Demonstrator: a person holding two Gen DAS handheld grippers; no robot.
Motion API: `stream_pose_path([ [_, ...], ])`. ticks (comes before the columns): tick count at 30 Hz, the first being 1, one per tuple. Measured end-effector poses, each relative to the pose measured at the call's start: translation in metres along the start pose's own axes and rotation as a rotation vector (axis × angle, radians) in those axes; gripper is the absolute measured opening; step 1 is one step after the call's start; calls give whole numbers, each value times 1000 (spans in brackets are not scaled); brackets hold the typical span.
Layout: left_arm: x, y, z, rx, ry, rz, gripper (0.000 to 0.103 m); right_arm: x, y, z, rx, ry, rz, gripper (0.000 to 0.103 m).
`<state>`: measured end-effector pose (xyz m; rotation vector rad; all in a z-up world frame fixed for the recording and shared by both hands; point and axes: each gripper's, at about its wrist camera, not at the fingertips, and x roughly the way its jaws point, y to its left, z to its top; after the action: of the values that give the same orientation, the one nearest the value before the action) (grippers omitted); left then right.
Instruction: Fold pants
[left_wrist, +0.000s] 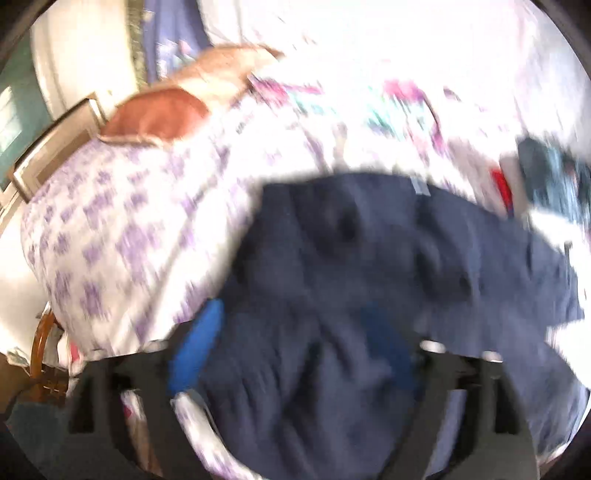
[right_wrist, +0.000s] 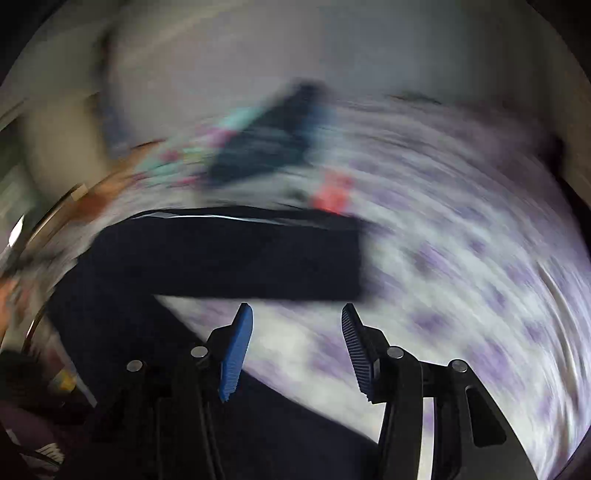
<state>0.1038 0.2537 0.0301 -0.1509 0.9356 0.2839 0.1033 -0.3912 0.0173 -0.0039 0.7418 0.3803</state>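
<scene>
Floral bedspread (left_wrist: 122, 236) carries the navy pants (left_wrist: 369, 280), spread beside the orange pillow (left_wrist: 155, 118). Left gripper (left_wrist: 295, 343) is spread wide over the pants, nothing pinched; right gripper (right_wrist: 295, 350) parted, empty, just short of the pants. Risk judged: a fast sweep may drag the fold askew.

I have 2 fisheye cameras, 1 on each of my tongs, each looking forward along its fingers and slanting down at the bed. The left view sits close over the navy pants (left_wrist: 369, 277), which fill its lower half, with the floral bedspread (left_wrist: 122, 221) and an orange pillow (left_wrist: 159, 118) beyond. The right view hangs a little farther back, its blue pads (right_wrist: 236, 354) framing the same pants (right_wrist: 229, 254) and the same bedspread (right_wrist: 480, 258). Both views share a small red thing (left_wrist: 500, 186) (right_wrist: 332, 195) beside the pants. Both are badly motion-blurred.
</scene>
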Motion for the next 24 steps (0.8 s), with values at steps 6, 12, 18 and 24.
stream_pose_path([
  [6,66,44,66,-88,46,-21,88,109,128,89,-329,103,134,51],
  [12,126,39,86,-78,133,-86,88,212,171,158,-380,180,186,59],
  [18,167,40,99,-85,202,-98,88,291,184,165,-437,287,188,61],
  [24,184,19,108,-58,268,-273,88,326,183,156,-445,336,225,61],
])
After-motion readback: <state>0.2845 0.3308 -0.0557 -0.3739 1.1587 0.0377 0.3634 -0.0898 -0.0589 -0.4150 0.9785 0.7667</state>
